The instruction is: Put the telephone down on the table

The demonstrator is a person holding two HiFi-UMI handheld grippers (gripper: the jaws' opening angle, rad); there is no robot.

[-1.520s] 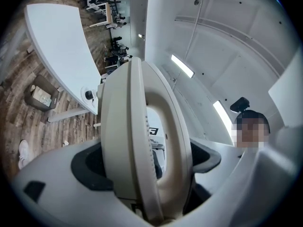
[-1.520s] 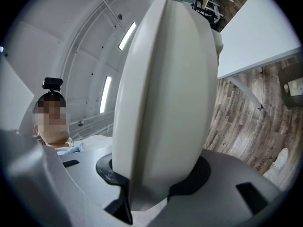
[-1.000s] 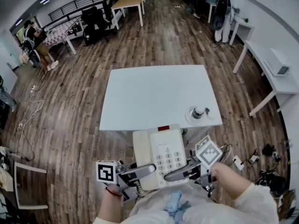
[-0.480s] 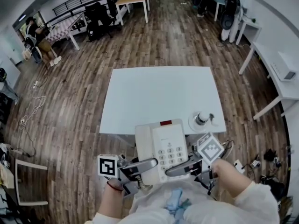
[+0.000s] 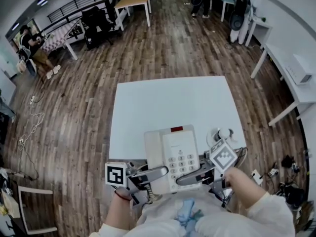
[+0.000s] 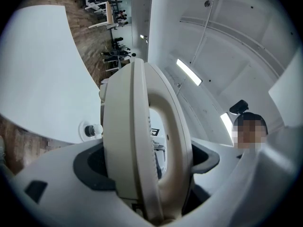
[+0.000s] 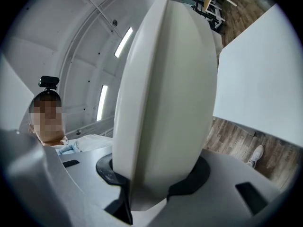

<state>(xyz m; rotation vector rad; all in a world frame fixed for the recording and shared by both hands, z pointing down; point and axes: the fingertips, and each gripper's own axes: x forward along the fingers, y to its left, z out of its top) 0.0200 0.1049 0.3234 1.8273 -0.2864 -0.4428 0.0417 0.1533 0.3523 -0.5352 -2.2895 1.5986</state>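
A cream desk telephone (image 5: pixel 173 156) with a handset on its left and a keypad is carried level between both grippers, its far end over the near edge of the white table (image 5: pixel 168 105). My left gripper (image 5: pixel 155 173) is shut on the phone's left side; in the left gripper view the telephone (image 6: pixel 137 145) stands edge-on between the dark pads (image 6: pixel 92 167). My right gripper (image 5: pixel 186 178) is shut on the right side, and in the right gripper view the telephone body (image 7: pixel 165 103) fills the gap between the jaws. The table (image 7: pixel 265 79) lies just beyond.
A small round white dish with a knob-like object (image 5: pixel 223 134) sits at the table's near right corner. Wooden floor surrounds the table. A white desk (image 5: pixel 291 83) runs along the right wall; more desks, chairs and people stand far back. Cables lie on the floor at left and right.
Both grippers and the telephone have moved forward toward the table; the phone's far end now overlaps the table's near edge. The grip is unchanged.
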